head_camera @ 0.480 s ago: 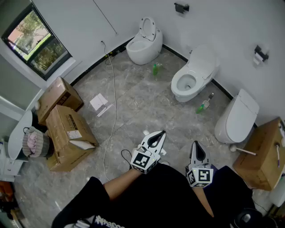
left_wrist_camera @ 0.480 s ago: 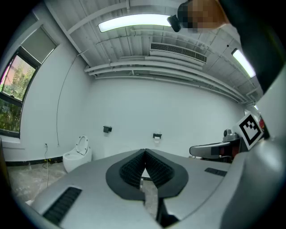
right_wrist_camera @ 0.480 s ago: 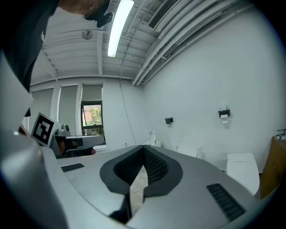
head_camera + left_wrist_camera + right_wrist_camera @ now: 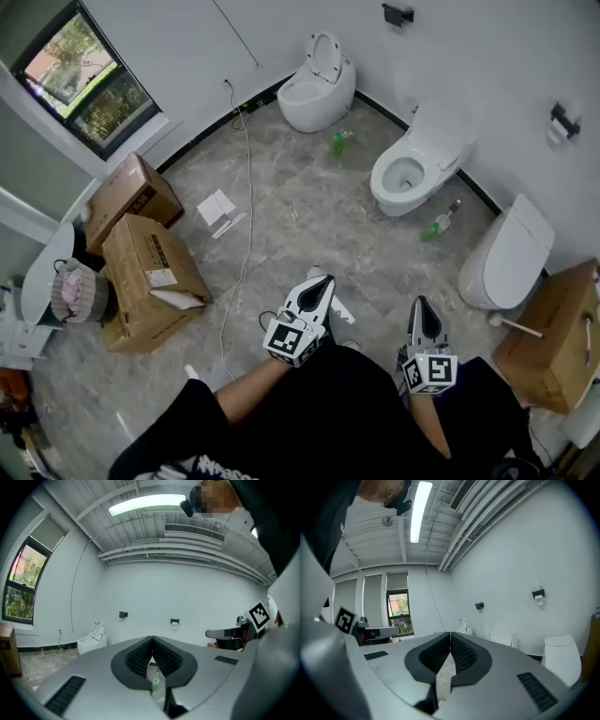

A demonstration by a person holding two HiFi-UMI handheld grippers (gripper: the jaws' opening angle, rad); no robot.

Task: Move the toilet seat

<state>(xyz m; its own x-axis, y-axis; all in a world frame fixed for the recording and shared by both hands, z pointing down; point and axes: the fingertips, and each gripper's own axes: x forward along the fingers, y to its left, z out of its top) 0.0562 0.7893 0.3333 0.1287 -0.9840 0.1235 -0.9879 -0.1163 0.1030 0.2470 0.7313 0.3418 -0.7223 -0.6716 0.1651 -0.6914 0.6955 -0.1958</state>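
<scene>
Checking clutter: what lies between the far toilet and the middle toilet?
A green bottle, shown in the head view.

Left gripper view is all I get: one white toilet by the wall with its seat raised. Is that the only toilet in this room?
Observer: No. The head view shows three: that far toilet, a middle toilet with its bowl uncovered, and a near toilet with its lid down.
Visitor: Is the other tool holding anything?
Observer: No. The right gripper shows, in its own view, both jaws shut together with nothing between them.
Visitor: What is on the window side of the floor?
Observer: A big cardboard box and a smaller box beyond it, below the window.
</scene>
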